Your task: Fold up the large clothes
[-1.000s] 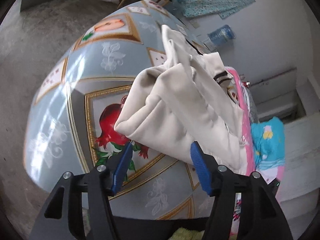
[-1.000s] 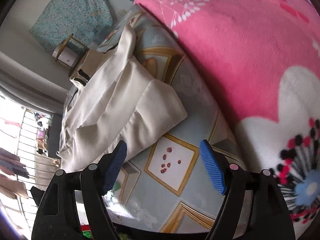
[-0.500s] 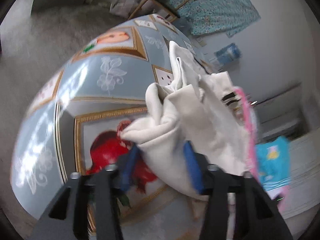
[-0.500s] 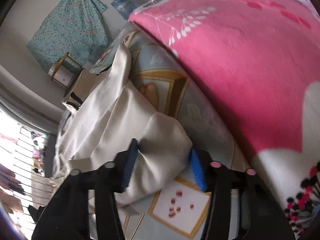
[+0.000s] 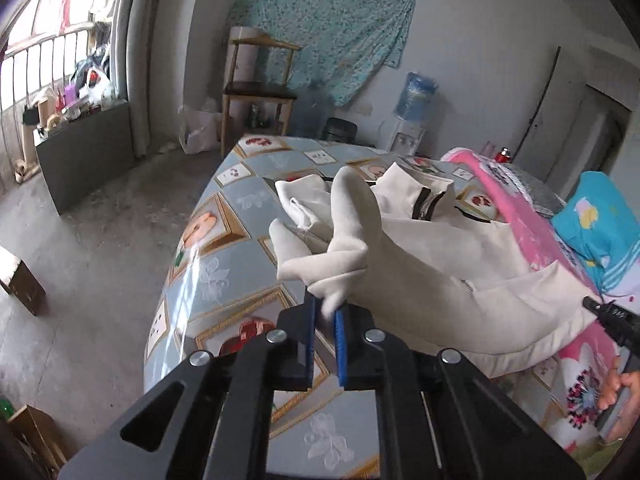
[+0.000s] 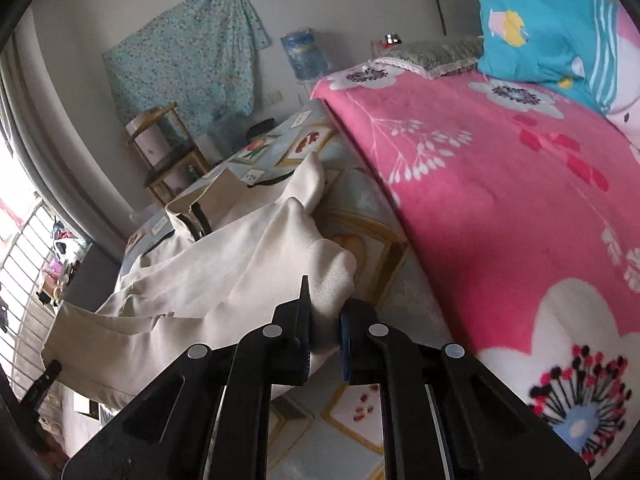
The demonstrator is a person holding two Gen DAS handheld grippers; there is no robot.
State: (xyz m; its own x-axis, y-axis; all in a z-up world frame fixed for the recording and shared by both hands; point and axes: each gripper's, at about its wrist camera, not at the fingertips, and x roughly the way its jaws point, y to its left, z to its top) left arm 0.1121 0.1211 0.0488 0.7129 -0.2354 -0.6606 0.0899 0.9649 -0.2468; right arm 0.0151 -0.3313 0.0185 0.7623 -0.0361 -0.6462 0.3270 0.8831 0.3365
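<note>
On the bed, over a blue-grey patterned sheet with gold-framed pictures of fruit, lies a large cream-white jacket with a dark zipper at its collar. It is spread across the sheet, and its far side reaches toward a pink flowered blanket that covers the other half of the bed.

The left gripper has just been closing, and its blue pads now pinch a bunched corner of the jacket; the cloth stands up from the jaws in soft peaks and hangs clear of the sheet there. The right gripper has also just been closing, and it is pressed on another fold of the same jacket, at the edge nearest to the pink blanket. From this grip the cloth stretches away to the left, toward the collar.

In the left wrist view the tip of the right gripper and the fingers of the person's hand appear at the right border, beside the jacket's hem.

At the head of the bed a turquoise pillow rests on the blanket, with a grey pillow just beside it. Behind the bed a turquoise cloth hangs on the wall, a wooden shelf stands under it, and a water dispenser stands near the wall.
</note>
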